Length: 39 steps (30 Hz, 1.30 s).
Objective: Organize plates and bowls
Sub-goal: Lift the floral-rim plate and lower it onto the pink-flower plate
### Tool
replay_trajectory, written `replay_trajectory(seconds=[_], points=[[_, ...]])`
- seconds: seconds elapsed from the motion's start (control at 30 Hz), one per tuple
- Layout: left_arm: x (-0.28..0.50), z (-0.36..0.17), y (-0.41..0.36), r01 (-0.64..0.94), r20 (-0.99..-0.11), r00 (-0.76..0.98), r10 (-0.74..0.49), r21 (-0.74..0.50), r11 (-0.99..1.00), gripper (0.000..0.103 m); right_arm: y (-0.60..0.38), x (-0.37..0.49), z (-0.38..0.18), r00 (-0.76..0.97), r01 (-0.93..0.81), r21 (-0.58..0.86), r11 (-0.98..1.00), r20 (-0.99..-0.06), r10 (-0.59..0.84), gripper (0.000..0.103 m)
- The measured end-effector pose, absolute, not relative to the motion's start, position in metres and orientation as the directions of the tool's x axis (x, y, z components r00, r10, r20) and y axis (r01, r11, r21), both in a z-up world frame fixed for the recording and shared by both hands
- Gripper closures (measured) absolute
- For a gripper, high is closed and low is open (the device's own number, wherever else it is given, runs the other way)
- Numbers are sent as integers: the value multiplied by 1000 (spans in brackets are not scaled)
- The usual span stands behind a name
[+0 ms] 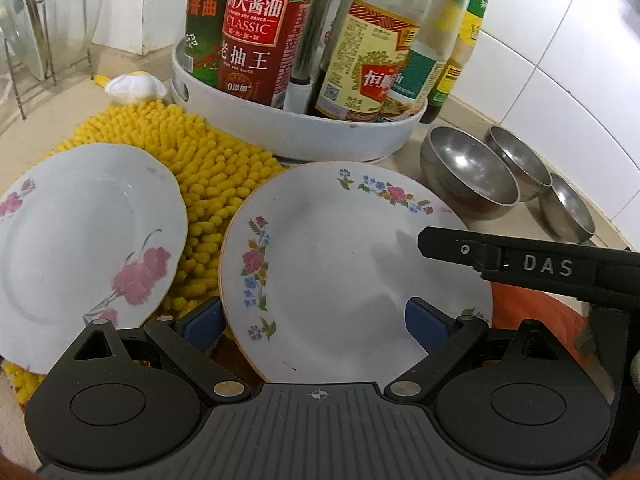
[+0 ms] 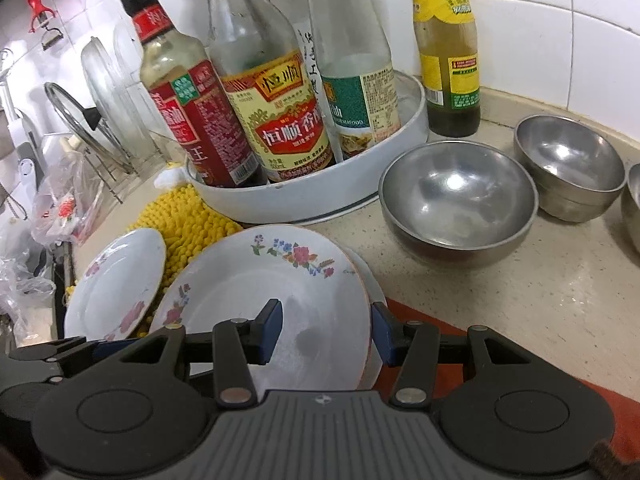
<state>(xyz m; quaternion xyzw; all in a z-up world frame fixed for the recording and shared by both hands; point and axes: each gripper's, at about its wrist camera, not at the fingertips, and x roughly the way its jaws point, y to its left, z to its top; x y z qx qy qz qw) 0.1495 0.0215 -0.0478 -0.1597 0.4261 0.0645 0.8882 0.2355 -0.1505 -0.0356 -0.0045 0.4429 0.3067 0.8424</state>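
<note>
Left wrist view: left gripper spread wide at bottom centre, pads astride the near rim of the multicolour-flowered plate, not pressing. Pink-rose plate at left on the yellow mat; steel bowls at upper right.

Right wrist view: right gripper part-closed over that plate's right rim; contact unclear. Another plate edge beneath it. Bowls at right.
</note>
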Motion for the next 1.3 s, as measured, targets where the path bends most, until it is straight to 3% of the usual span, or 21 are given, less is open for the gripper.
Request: replay_trajectory(seconds=[0.57, 0.77, 1.03, 1.13, 1.3], points=[[137, -39, 29, -226, -744, 666, -46, -261, 938, 7, -148, 253, -47, 419, -502, 274, 820, -753, 508, 58], [130, -52, 29, -252, -781, 614, -112, -329, 910, 7, -159, 248, -39, 463, -535, 225, 814, -728, 505, 58], [137, -59, 33, -237, -751, 630, -196, -426, 873, 7, -160, 266, -60, 310, -508, 361, 782, -771, 557, 57], [143, -59, 36, -237, -742, 636, -214, -451, 860, 3, -159, 268, -59, 294, -508, 369, 778, -775, 559, 57], [140, -59, 39, -227, -735, 644, -209, -446, 866, 7, -164, 274, -61, 270, -512, 401, 760, -765, 585, 58]])
